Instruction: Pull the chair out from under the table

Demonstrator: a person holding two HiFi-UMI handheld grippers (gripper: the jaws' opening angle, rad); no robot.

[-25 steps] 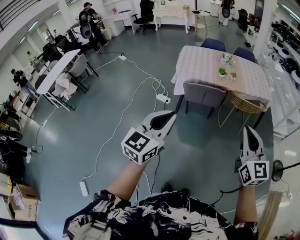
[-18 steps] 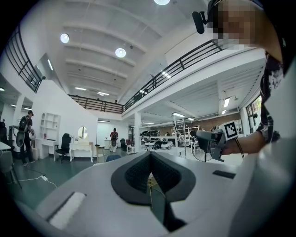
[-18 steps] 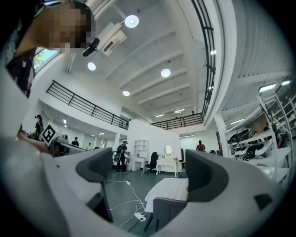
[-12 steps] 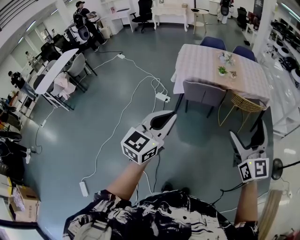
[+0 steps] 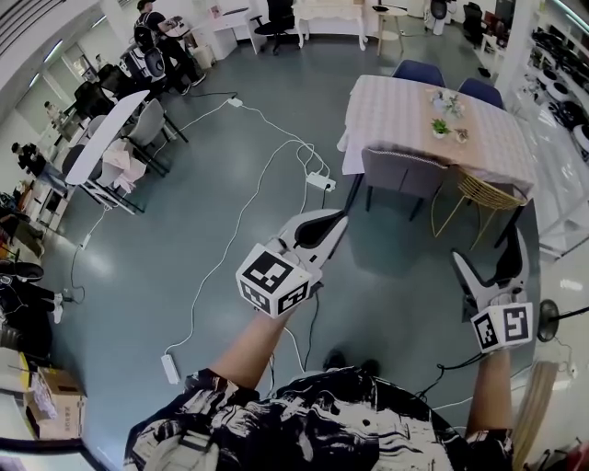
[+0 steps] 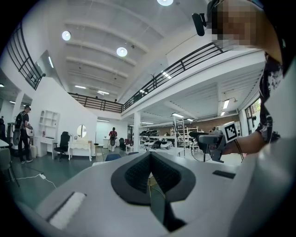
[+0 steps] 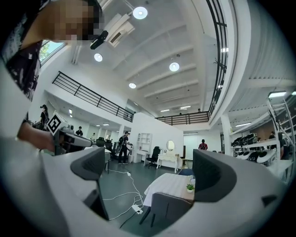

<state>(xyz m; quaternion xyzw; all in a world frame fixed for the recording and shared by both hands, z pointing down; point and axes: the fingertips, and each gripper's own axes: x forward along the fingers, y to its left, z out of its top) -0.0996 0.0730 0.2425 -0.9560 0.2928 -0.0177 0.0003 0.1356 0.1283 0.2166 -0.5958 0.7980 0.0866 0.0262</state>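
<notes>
I see a grey fabric-backed chair [image 5: 402, 173], a pale checked cloth-covered table [image 5: 396, 115], teal-grey smooth floor [image 5: 184, 230]; my rubber pads [image 7: 210, 175] are black.

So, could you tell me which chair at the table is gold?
The wire chair on the right; the grey chair beside it and both blue chairs opposite are upholstered.

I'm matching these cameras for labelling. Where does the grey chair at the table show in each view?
Head view: grey chair, upper right, pushed in at the table's near side.
Left gripper view: not visible; the shut left gripper fills the lower frame.
Right gripper view: low centre, framed by the right gripper's just-opened, empty jaws.
Shared landmark: black office chair by the far wall.
</notes>
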